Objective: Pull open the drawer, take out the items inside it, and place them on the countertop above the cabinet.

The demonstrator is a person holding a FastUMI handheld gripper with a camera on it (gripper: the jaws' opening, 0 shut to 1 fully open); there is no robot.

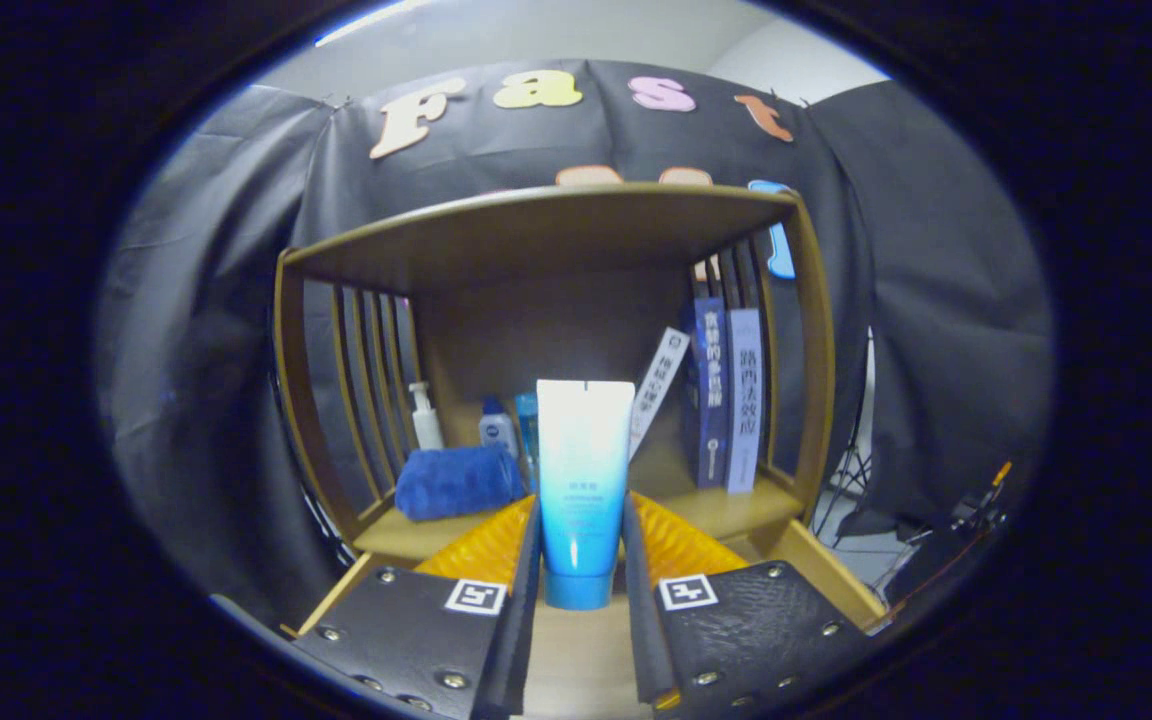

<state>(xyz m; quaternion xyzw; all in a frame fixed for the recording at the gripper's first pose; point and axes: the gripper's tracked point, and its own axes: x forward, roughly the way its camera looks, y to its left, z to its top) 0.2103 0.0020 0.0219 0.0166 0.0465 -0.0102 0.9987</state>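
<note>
Gripper view: tube between jaws

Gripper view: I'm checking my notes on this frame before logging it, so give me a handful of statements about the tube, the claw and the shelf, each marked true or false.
1. The blue tube stands cap down between the fingers of the claw. True.
2. The claw is wide open with nothing between its fingers. False: both fingers press on the tube's sides.
3. A folded blue towel lies on the shelf board beyond the fingers. True.
4. The books lie flat in a stack on top of the towel. False: they stand upright at the opposite end of the shelf from the towel.
5. A small white pump bottle stands behind the towel. True.
</note>
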